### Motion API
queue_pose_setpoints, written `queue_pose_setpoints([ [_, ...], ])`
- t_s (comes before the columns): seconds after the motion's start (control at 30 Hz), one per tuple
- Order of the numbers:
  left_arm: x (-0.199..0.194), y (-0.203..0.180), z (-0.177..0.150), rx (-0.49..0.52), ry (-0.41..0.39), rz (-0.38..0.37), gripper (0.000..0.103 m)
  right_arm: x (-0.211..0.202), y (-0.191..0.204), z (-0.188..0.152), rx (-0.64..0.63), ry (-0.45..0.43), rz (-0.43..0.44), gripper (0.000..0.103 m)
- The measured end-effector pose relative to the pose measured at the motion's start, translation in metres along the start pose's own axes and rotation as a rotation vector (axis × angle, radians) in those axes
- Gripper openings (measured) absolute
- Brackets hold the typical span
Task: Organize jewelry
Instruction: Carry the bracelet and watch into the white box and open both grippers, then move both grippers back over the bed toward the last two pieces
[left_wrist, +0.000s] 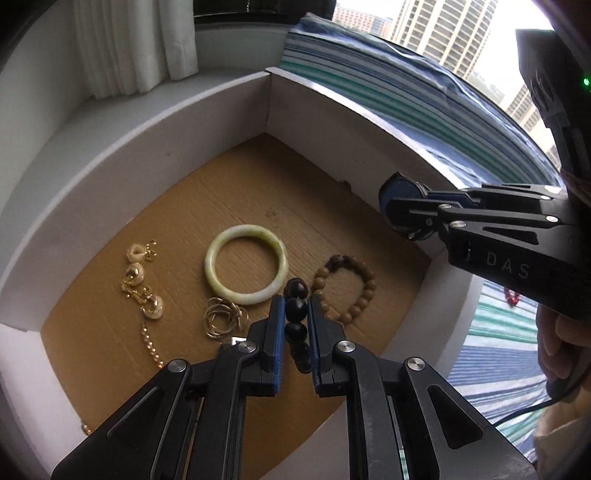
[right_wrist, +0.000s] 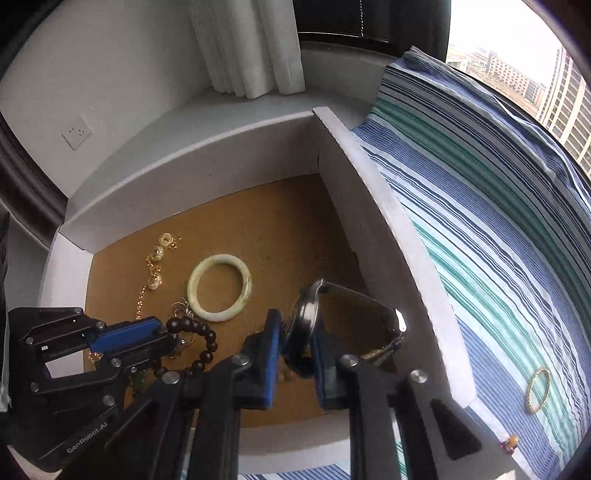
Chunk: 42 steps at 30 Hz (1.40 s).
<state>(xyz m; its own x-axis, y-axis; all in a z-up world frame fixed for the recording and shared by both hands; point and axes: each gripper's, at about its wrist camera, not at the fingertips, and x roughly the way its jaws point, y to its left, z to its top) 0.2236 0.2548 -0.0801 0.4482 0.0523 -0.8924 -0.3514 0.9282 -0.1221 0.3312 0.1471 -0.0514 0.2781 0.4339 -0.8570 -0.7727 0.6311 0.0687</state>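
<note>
Shallow white box (left_wrist: 92, 192), rough brown cardboard floor.
Gold chain with pale ring charms (left_wrist: 142, 291) at 9 o'clock on floor, links fine.
Tangle of thin gold wire rings (left_wrist: 223, 317) at 7 o'clock of smooth pale-green jade bangle (left_wrist: 245, 269), floor centre.
Left gripper (left_wrist: 295, 310) clamped on dark glossy round-bead bracelet (left_wrist: 296, 308).
Tan matte bead bracelet (left_wrist: 345, 290) at 3 o'clock of it.
Right gripper (right_wrist: 295, 336) clamped on wristwatch (right_wrist: 304, 314): round metal case, dark strap.
Striped blue-green cloth (right_wrist: 480, 229) right of box; thin gold bangle (right_wrist: 538, 394) lying flat on it.
</note>
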Motion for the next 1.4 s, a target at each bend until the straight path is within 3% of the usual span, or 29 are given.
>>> queue_pose_setpoints([
  [0.03, 0.003, 0.000, 0.000, 0.004, 0.004, 0.015, 0.012, 0.002, -0.001, 0.001, 0.008, 0.000, -0.005, 0.023],
  [0.1, 0.003, 0.002, 0.001, 0.002, -0.001, 0.043, 0.030, -0.003, -0.003, 0.002, 0.037, -0.036, 0.014, 0.042],
  [0.13, -0.002, 0.003, 0.001, -0.002, -0.014, 0.051, 0.054, -0.012, -0.005, 0.001, 0.052, -0.068, 0.023, 0.045],
  [0.17, -0.009, 0.004, 0.002, -0.008, -0.040, 0.060, 0.067, -0.025, -0.005, 0.000, 0.062, -0.107, 0.030, 0.045],
  [0.3, -0.045, 0.000, 0.007, -0.012, -0.128, 0.075, 0.072, -0.090, -0.010, -0.012, 0.068, -0.260, 0.041, 0.045],
  [0.37, -0.064, -0.008, 0.004, -0.007, -0.174, 0.066, 0.084, -0.125, -0.012, -0.026, 0.055, -0.330, 0.011, 0.048],
  [0.43, -0.080, -0.022, -0.001, 0.018, -0.217, 0.057, 0.087, -0.158, -0.013, -0.049, 0.047, -0.388, -0.023, 0.061],
  [0.67, -0.099, -0.092, -0.053, 0.146, -0.233, -0.072, 0.093, -0.223, -0.050, -0.170, 0.147, -0.464, -0.127, 0.063],
  [0.83, -0.077, -0.147, -0.097, 0.251, -0.163, -0.125, 0.094, -0.222, -0.092, -0.285, 0.317, -0.391, -0.299, 0.063],
  [1.0, -0.047, -0.192, -0.121, 0.300, -0.056, -0.182, 0.094, -0.201, -0.113, -0.370, 0.514, -0.303, -0.285, 0.063],
  [1.2, -0.033, -0.229, -0.133, 0.357, -0.028, -0.167, 0.094, -0.187, -0.107, -0.410, 0.569, -0.273, -0.259, 0.063],
  [1.4, -0.020, -0.243, -0.130, 0.380, -0.017, -0.161, 0.094, -0.178, -0.108, -0.420, 0.591, -0.272, -0.227, 0.063],
])
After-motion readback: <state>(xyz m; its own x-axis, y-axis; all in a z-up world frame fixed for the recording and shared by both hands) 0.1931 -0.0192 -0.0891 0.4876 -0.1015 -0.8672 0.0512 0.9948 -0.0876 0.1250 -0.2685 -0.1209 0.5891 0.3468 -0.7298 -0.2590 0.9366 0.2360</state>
